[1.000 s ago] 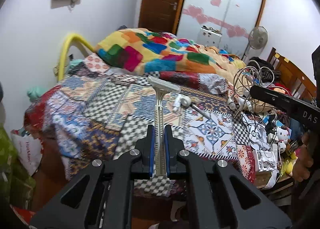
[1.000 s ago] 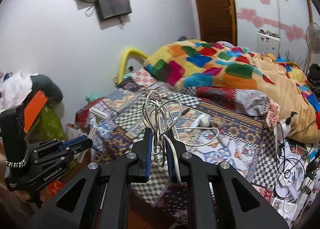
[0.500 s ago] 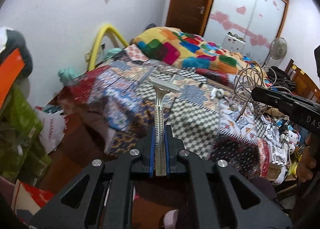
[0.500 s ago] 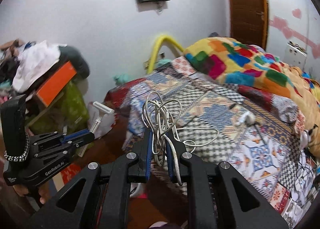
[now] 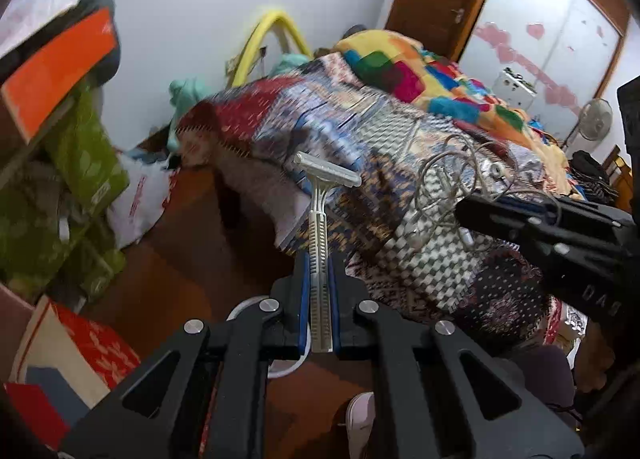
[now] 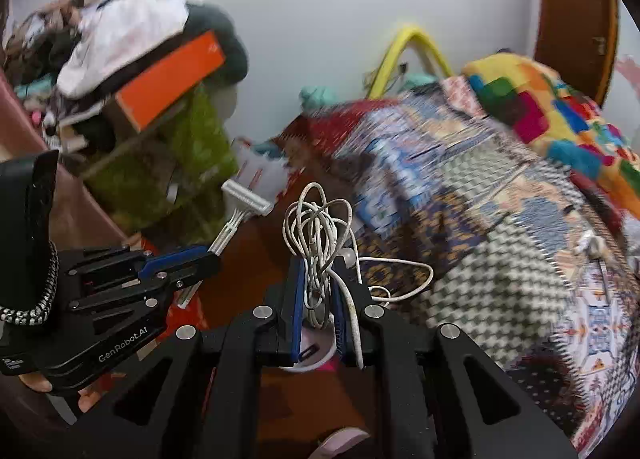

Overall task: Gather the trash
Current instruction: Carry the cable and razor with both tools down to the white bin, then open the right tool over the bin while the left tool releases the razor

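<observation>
Razor [image 5: 320,235] clamped in left gripper [image 5: 320,299]; cable [image 6: 318,243] clamped in right gripper [image 6: 318,299]. Both best kept pinched until over a bin beside the bed [image 5: 420,195].

The patterned bedspread [image 6: 472,195] and the green boxes [image 5: 76,187] are smeared by motion blur, and the white rim [image 5: 290,367] on the floor is mostly hidden behind the left gripper [image 5: 320,291].

Both wrist cameras look down past their claws, sharing the patterned bed [image 5: 400,195] (blurred) and floor [image 6: 244,259].
</observation>
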The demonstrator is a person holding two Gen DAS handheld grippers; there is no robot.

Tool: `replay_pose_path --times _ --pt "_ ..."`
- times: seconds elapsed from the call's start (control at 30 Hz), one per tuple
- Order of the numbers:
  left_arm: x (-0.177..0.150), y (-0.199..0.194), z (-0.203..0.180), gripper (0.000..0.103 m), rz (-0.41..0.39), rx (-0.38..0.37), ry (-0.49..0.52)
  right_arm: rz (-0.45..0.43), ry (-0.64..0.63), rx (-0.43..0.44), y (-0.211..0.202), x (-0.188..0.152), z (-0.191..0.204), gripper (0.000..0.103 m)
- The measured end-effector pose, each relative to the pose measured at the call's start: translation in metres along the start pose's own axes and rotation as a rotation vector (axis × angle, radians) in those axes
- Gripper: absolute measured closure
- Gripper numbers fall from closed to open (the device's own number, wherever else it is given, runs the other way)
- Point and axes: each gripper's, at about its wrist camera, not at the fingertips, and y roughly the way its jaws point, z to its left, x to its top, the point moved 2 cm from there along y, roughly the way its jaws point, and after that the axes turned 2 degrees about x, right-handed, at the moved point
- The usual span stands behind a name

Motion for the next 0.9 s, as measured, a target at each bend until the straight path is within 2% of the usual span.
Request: replay_pose_path --times 0.2,0.53,0.67,0.77,0.83,0.9 --pt "-0.026 0.034 0.033 0.095 0.101 0.015 -0.073 0.109 -0.032 0.044 0.049 -0.011 0.019 0.091" --pt "-0.069 0.103 0.065 0.095 0.295 0.027 -0.159 0.314 0.011 0.098 0.129 -0.035 0.014 0.091" --pt "-0.069 0.116 0.068 0.095 0.316 0.022 -0.177 0.34 0.016 0.096 0.142 -0.033 0.013 0.09" --pt "-0.065 0.121 0.069 0.095 0.312 0.022 -0.181 0.348 0.03 0.126 0.147 -0.03 0.012 0.083" --pt "-0.06 0.121 0.071 0.095 0.302 0.057 -0.176 0.354 0.039 0.139 0.148 -0.031 0.011 0.069" --pt "-0.057 0.12 0.071 0.092 0.296 0.077 -0.161 0.361 0.048 0.131 0.15 -0.034 0.009 0.065"
